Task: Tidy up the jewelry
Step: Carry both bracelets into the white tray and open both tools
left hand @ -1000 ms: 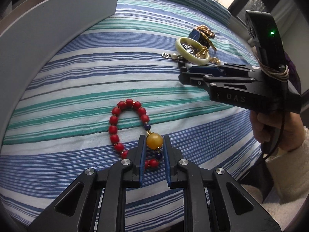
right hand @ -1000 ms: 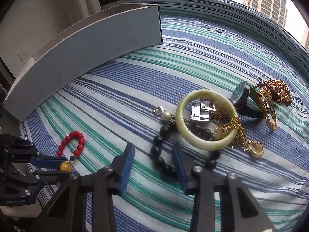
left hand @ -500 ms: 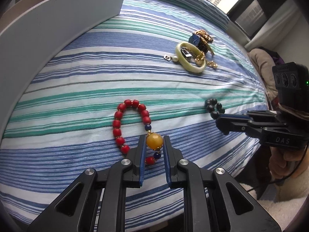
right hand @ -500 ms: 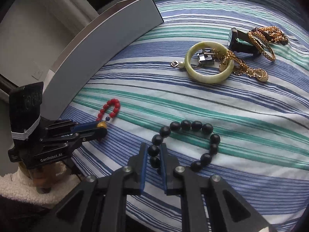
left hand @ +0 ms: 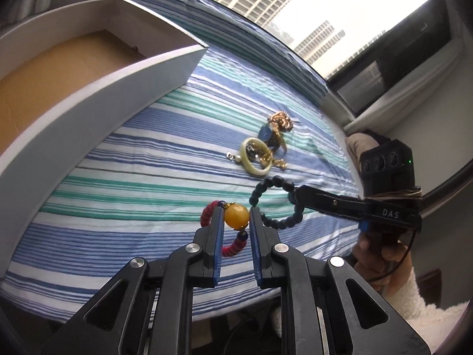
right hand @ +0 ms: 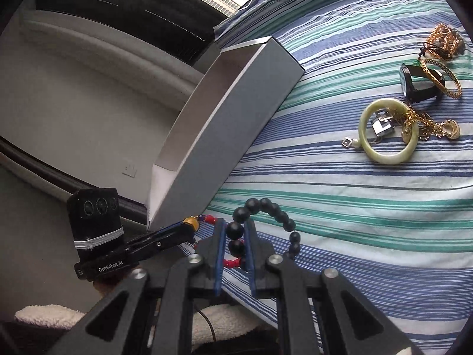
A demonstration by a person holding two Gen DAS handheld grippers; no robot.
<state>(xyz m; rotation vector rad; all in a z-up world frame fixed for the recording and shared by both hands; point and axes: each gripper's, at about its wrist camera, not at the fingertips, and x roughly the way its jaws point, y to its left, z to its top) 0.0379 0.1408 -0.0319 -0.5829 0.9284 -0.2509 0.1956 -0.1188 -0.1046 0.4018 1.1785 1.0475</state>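
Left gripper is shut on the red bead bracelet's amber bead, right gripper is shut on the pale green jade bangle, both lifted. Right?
Not quite. The right gripper is shut on the black bead bracelet, as the right wrist view shows; the pale green jade bangle lies on the striped cloth. The left gripper does clamp the red bead bracelet's amber bead.

Both wrist views look close along their fingers, facing across the striped bed [left hand: 124, 159]; each catches the box [right hand: 224, 136].
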